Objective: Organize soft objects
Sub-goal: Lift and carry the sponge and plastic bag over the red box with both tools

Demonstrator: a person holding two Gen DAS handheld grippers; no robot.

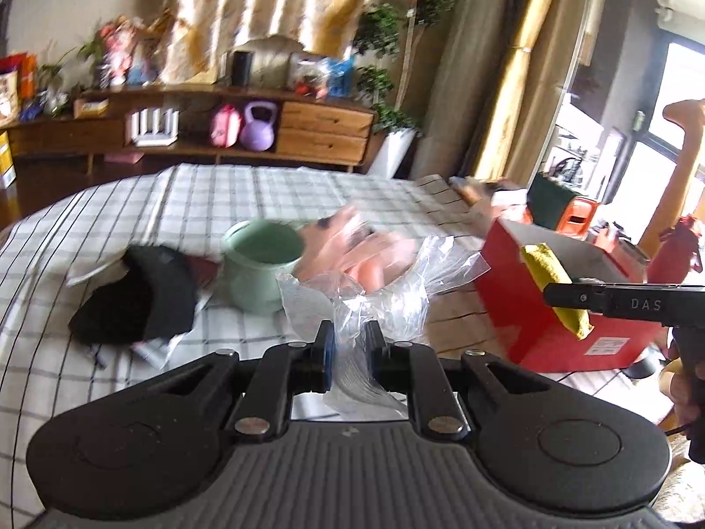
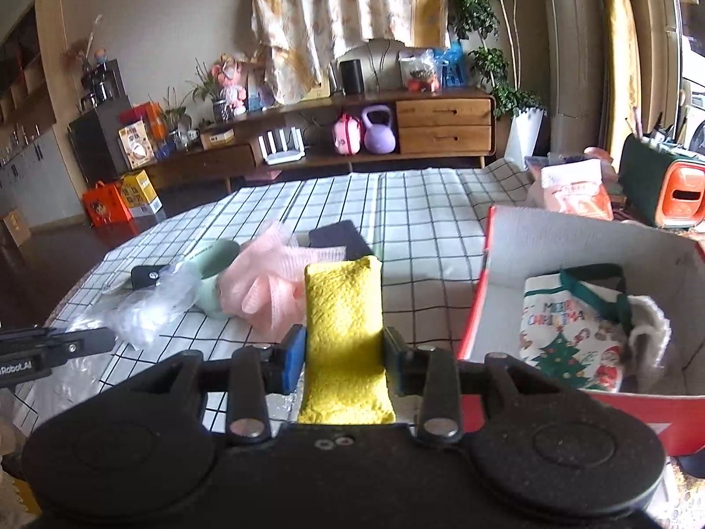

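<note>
With my right fingers (image 2: 344, 359) clenched on the yellow rectangular sponge (image 2: 343, 308) and my left fingers (image 1: 350, 344) pinching the crinkled clear plastic bag (image 1: 374, 282), I judged it best to swing the sponge toward two o'clock, over the red cardboard box (image 2: 520, 238), before releasing.

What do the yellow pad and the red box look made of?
Yellow pad: soft sponge or foam, going by its matte, pitted face and the way it pinches in where it is gripped. Red box: likely cardboard, glossy red outside, plain grey-white inside, with thin flat walls.
</note>
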